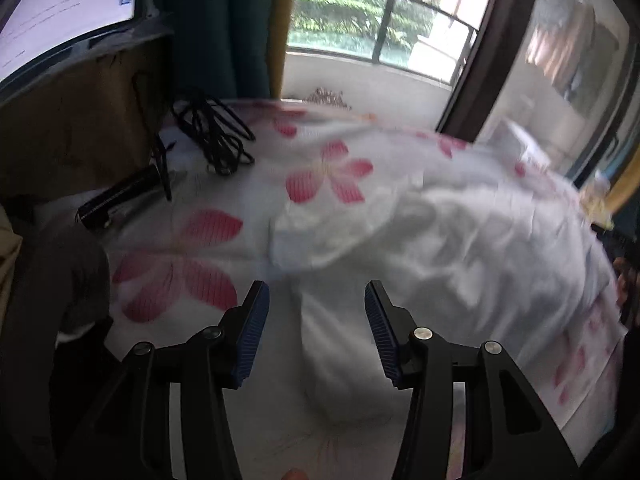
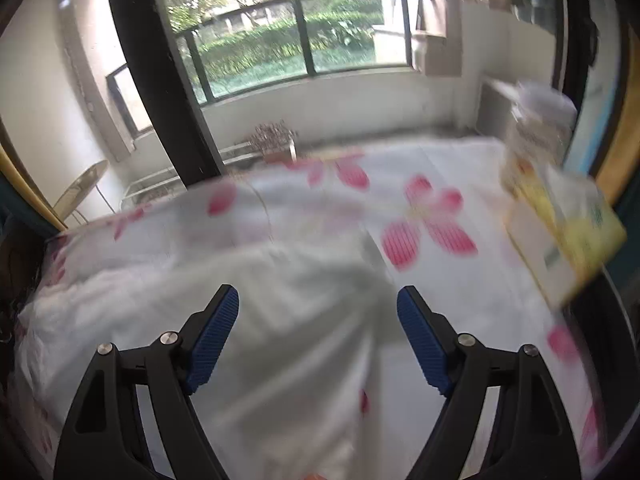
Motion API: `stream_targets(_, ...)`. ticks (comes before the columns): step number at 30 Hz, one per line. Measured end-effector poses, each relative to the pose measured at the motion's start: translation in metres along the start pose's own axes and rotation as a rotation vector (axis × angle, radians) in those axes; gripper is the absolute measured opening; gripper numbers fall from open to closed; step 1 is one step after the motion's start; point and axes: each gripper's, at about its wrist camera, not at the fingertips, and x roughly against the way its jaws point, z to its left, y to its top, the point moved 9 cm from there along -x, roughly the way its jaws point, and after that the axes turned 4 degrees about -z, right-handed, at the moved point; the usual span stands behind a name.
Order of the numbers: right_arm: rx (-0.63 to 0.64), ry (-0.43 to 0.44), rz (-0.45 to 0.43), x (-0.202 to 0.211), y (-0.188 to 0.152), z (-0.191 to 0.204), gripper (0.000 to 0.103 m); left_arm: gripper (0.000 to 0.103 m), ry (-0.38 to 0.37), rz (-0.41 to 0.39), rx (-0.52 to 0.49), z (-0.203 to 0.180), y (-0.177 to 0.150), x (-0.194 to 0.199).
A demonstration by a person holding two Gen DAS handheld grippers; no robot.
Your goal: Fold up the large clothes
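Note:
A crumpled white garment (image 1: 440,232) lies on a table cloth printed with pink flowers (image 1: 328,176). My left gripper (image 1: 315,286) hovers over the garment's near left part. Its blue pads (image 1: 254,332) stand apart with nothing pressed between them. In the right wrist view the same white garment (image 2: 180,264) spreads across the left and middle of the flowered cloth (image 2: 432,220). My right gripper (image 2: 318,290) is wide open above a fold of it, and its pads (image 2: 424,340) touch nothing. Both views are blurred by motion.
A tangle of black cables (image 1: 216,136) and a black device (image 1: 120,200) lie at the table's far left, by a brown box (image 1: 80,120) under a monitor (image 1: 68,12). A yellow carton (image 2: 560,232) and a wrapped package (image 2: 536,120) stand at the right edge. A dark door frame (image 2: 160,80) stands behind.

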Motion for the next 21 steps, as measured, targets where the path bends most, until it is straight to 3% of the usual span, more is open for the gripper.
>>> stream_targets(3,-0.028,0.006,0.022,-0.002,-0.013,-0.007,0.082,0.053,0.011,0.019,-0.017,0.000,0.002,-0.010)
stream_targets(9,-0.033,0.013,0.041,-0.004,-0.028,-0.005,0.082,0.053,0.074,0.058,-0.065,0.004,0.035,-0.057)
stream_targets(13,-0.016,0.002,0.040,-0.006,-0.029,-0.002,0.082,0.053,0.097,0.022,-0.036,0.015,0.067,-0.078)
stream_targets(17,-0.012,-0.016,0.041,-0.006,-0.028,-0.006,0.082,0.053,0.126,-0.051,0.051,0.032,0.095,-0.074)
stream_targets(21,-0.016,-0.024,0.042,-0.001,-0.031,-0.010,0.082,0.053,0.109,-0.084,0.079,0.031,0.089,-0.047)
